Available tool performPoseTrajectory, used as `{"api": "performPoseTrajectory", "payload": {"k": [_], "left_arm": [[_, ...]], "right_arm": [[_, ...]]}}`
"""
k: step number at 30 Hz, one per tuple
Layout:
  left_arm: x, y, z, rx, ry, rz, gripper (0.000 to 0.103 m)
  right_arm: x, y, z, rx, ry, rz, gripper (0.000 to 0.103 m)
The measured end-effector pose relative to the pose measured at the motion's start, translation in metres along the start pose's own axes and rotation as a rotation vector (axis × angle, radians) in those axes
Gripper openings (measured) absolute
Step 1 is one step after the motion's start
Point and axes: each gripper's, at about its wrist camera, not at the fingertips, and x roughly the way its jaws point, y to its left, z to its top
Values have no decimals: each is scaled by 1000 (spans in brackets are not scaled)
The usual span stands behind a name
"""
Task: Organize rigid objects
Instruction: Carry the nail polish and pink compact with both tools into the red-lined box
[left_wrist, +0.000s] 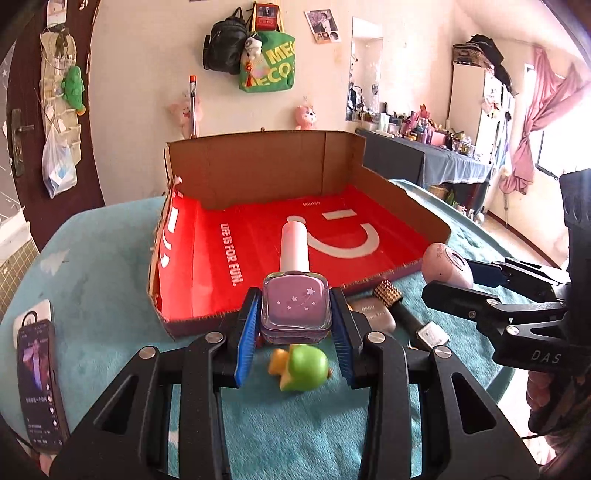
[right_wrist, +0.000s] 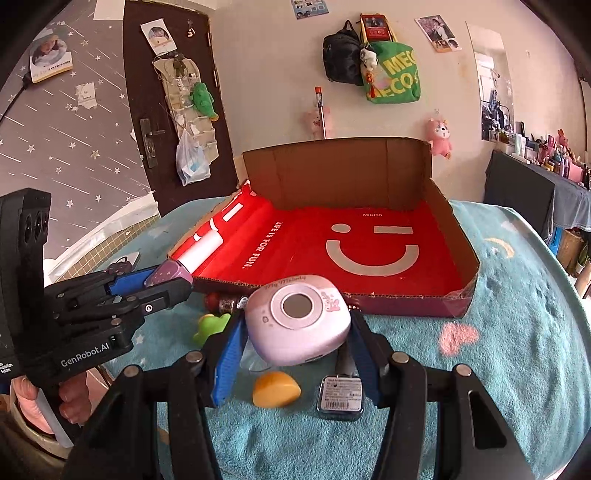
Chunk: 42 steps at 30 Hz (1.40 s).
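Observation:
My left gripper (left_wrist: 294, 328) is shut on a lilac nail polish bottle (left_wrist: 295, 306) with a white cap, held upright above the teal blanket. In the right wrist view that bottle (right_wrist: 173, 273) shows at the left, in front of the box's near-left corner. My right gripper (right_wrist: 295, 354) is shut on a pink rounded toy camera (right_wrist: 298, 320), also lifted off the blanket; the camera (left_wrist: 447, 265) appears at the right of the left wrist view. Beyond both lies a shallow cardboard box (left_wrist: 258, 162) with a red smiley liner (right_wrist: 373, 243), nothing inside it.
On the blanket below sit a green duck toy (left_wrist: 304, 367), a yellow piece (right_wrist: 276, 388), a small grey case (left_wrist: 373, 312), a studded black stick (left_wrist: 400, 306) and a square-lidded item (right_wrist: 340, 398). A phone (left_wrist: 38, 384) lies at the left edge. A hand (right_wrist: 70, 398) grips the left tool.

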Motion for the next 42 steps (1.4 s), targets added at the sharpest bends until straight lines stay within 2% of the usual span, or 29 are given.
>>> {"api": "performPoseTrajectory", "payload": {"k": [8, 14, 25, 42], "left_arm": [[12, 5, 20, 15, -31, 21, 34], [29, 15, 32, -12, -17, 3, 34], [80, 32, 38, -42, 87, 16, 34], [144, 46, 23, -61, 248, 47, 34]], "right_arm": [[13, -3, 24, -18, 12, -3, 57], [29, -12, 41, 0, 40, -2, 57], [78, -39, 62, 62, 124, -60, 57], [148, -64, 56, 86, 306, -112, 57]]}}
